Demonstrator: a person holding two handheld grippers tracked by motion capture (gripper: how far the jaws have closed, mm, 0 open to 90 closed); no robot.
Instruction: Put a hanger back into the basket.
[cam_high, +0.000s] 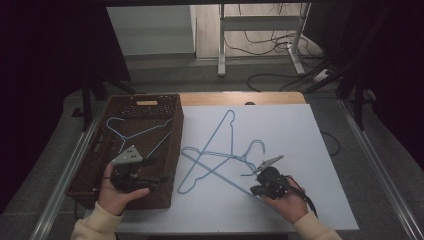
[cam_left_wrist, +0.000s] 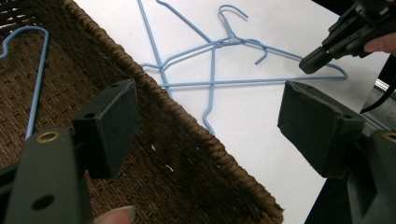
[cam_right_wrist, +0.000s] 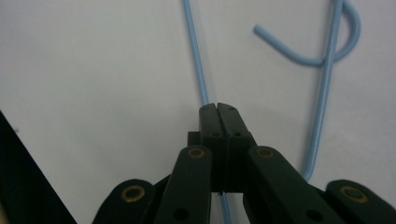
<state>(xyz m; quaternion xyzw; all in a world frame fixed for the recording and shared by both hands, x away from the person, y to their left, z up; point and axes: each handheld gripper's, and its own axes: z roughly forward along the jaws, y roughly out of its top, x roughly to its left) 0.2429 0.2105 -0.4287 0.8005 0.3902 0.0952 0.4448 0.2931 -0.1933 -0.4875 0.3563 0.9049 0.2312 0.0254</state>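
Blue wire hangers (cam_high: 220, 160) are lying crossed on the white tabletop (cam_high: 300, 140), nearer our right gripper (cam_high: 256, 189) than the left gripper (cam_high: 162, 178) over the brown wicker basket (cam_high: 172, 150). Left fingers (cam_left_wrist: 109, 126) are standing open, empty. Right fingers (cam_right_wrist: 218, 122) are pinching one hanger's straight wire, which is running lengthwise between them.

Room dark at sides. Light falls from above on white table (cam_high: 300, 150), bright, with mild glare near far edge. Brown basket (cam_high: 172, 150) dim inside. Soft shadows under blue hangers (cam_high: 220, 155). High view a bit grainy. Close black pads (cam_left_wrist: 112, 126) blurry; left gripper view bends at edges.
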